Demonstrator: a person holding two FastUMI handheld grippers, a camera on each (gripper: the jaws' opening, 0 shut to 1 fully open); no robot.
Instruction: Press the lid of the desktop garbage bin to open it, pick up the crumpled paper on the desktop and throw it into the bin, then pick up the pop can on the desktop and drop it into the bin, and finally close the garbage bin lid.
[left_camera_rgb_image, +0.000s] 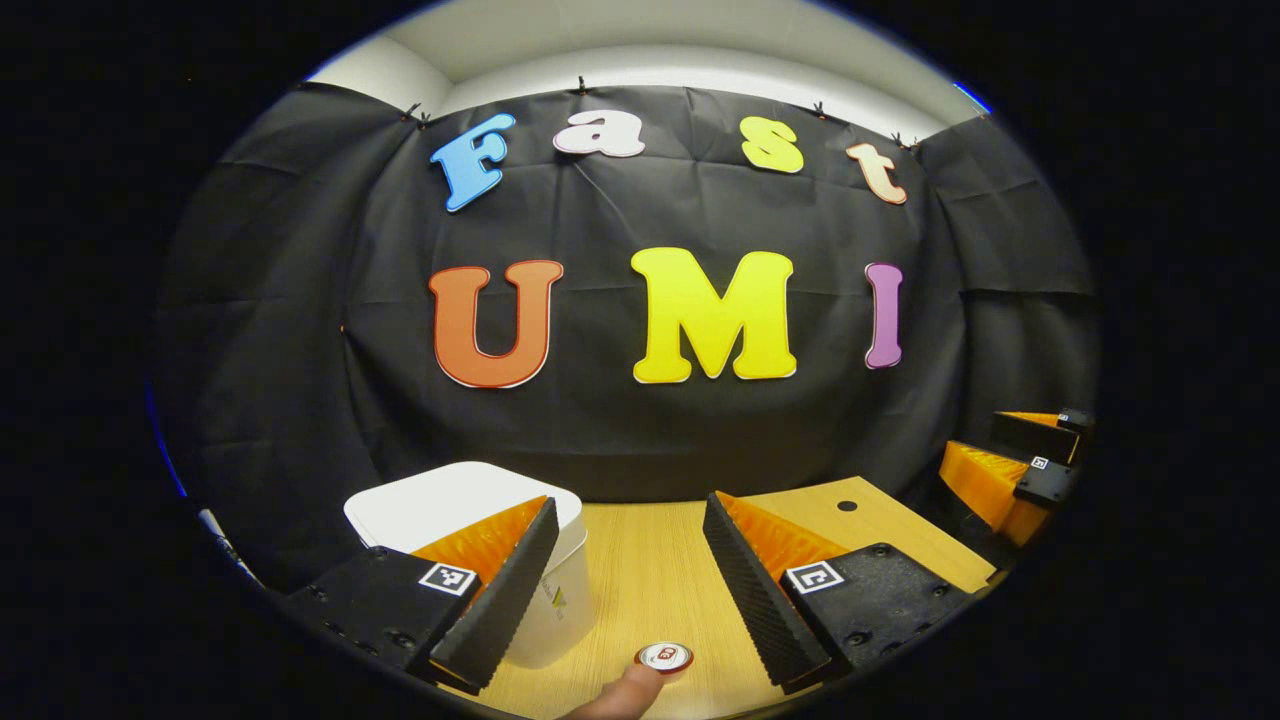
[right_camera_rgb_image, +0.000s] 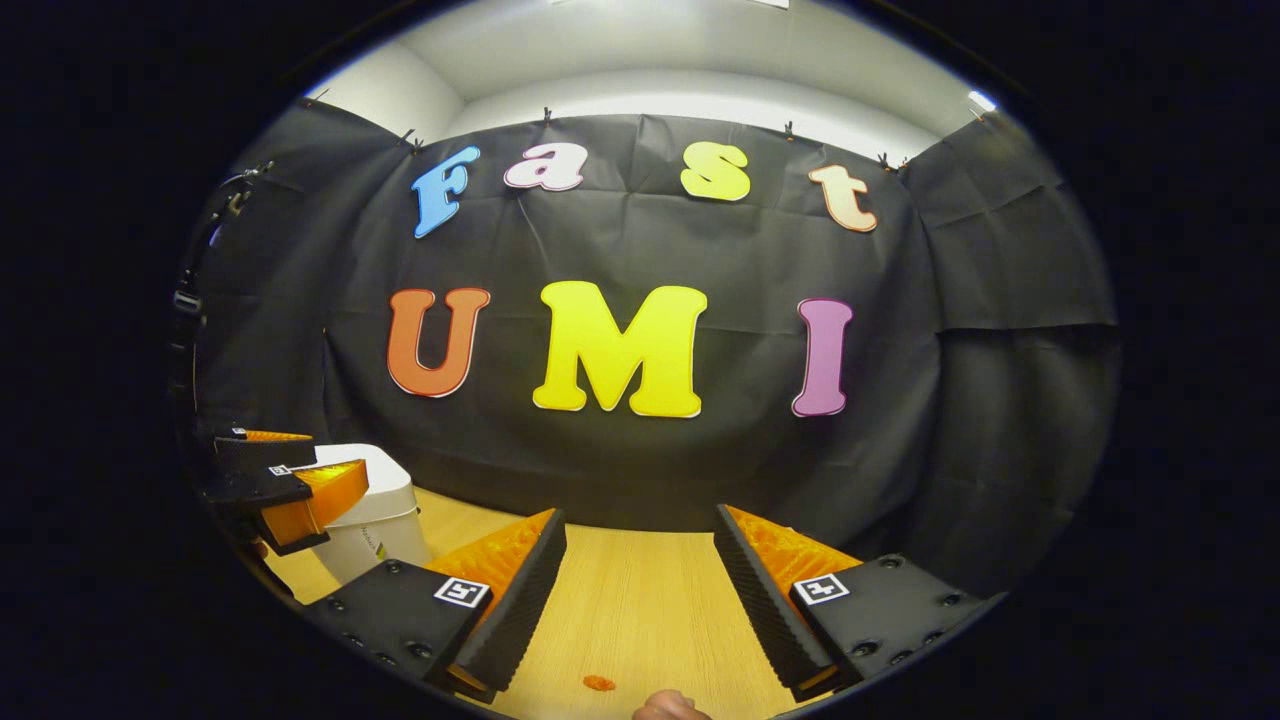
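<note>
The white desktop bin (left_camera_rgb_image: 470, 505) stands at the left of the wooden table (left_camera_rgb_image: 650, 580), its lid flat and closed. My left gripper (left_camera_rgb_image: 630, 515) is open above the table; its left finger overlaps the bin's front. The pop can (left_camera_rgb_image: 665, 656) stands upright low between the fingers, and a person's fingertip (left_camera_rgb_image: 620, 697) touches its top rim. My right gripper (right_camera_rgb_image: 638, 520) hangs open over bare table with nothing between its fingers. It also appears open at the far right (left_camera_rgb_image: 985, 448). In the right gripper view the left gripper (right_camera_rgb_image: 330, 460) is in front of the bin (right_camera_rgb_image: 385, 525).
A small round hole (left_camera_rgb_image: 847, 506) sits in the table near its back right corner. A little orange speck (right_camera_rgb_image: 598, 683) lies on the wood near the front edge, beside a fingertip (right_camera_rgb_image: 665, 706). Black cloth closes the back and sides.
</note>
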